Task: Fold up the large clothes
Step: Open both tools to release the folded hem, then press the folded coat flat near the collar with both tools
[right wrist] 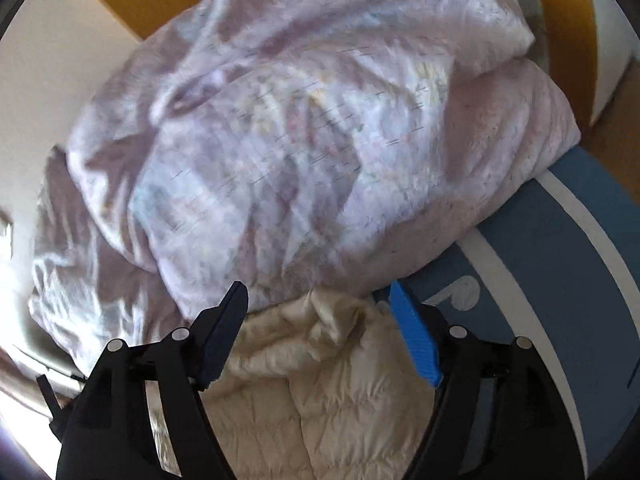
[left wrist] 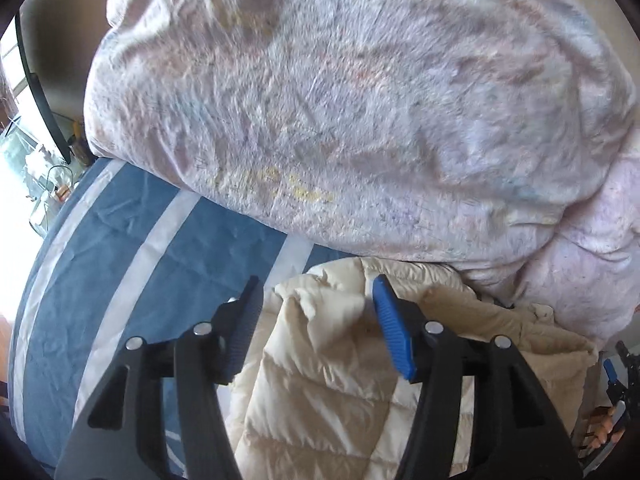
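Jaws of both the left gripper [left wrist: 316,296] and right gripper [right wrist: 318,302] stand wide, nothing pinched, above the cream puffer jacket [left wrist: 320,380] lying on the blue striped bed [left wrist: 120,240] against a pink duvet [left wrist: 340,100]. Judging by this, a fold was just set down; next comes regrasping an edge

Both tongs [left wrist: 316,292] [right wrist: 316,292] agape, downward-tilted

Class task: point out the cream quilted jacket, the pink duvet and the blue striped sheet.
cream quilted jacket [left wrist: 320,380]: left wrist view, quilted panel.
pink duvet [left wrist: 340,100]: left wrist view, crumpled top.
blue striped sheet [right wrist: 560,248]: right wrist view, blue band.
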Action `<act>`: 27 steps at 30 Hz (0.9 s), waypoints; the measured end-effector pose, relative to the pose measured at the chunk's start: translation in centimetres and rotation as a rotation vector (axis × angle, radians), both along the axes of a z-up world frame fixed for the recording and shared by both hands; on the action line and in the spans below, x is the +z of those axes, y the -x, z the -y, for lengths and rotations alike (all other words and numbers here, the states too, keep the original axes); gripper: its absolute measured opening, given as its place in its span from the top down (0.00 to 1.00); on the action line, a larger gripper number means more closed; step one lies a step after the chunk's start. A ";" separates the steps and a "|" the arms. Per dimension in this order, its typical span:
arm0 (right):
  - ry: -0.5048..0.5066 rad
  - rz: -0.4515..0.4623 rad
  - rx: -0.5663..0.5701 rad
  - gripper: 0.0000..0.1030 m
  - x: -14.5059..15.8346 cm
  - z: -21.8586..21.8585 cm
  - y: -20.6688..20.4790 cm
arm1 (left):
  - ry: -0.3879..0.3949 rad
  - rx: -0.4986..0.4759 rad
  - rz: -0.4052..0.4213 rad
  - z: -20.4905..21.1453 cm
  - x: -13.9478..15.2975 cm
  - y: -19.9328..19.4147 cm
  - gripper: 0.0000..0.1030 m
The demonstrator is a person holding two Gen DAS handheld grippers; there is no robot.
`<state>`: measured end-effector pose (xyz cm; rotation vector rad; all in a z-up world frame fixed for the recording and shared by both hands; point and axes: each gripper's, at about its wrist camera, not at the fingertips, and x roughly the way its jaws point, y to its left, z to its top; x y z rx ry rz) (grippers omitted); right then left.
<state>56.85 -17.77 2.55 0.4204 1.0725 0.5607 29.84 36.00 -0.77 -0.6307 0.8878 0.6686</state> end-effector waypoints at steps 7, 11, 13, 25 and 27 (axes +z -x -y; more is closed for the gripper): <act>0.153 0.121 0.246 0.46 -1.3 -4.9 6.1 | -0.123 -0.069 0.025 5.9 -0.3 1.8 0.40; 0.279 0.167 0.264 0.47 -2.8 -7.6 6.8 | -0.141 -0.120 -0.049 7.8 -3.0 0.2 0.40; 0.324 0.192 0.245 0.47 -3.3 -8.5 6.5 | -0.169 -0.129 -0.079 8.0 -3.8 -0.7 0.40; 0.450 0.213 0.193 0.46 -6.9 -12.0 5.3 | -0.260 -0.103 -0.182 5.9 -6.5 -4.1 0.38; 0.454 0.220 0.187 0.45 -7.4 -12.2 5.5 | -0.269 -0.101 -0.190 5.7 -6.9 -4.5 0.35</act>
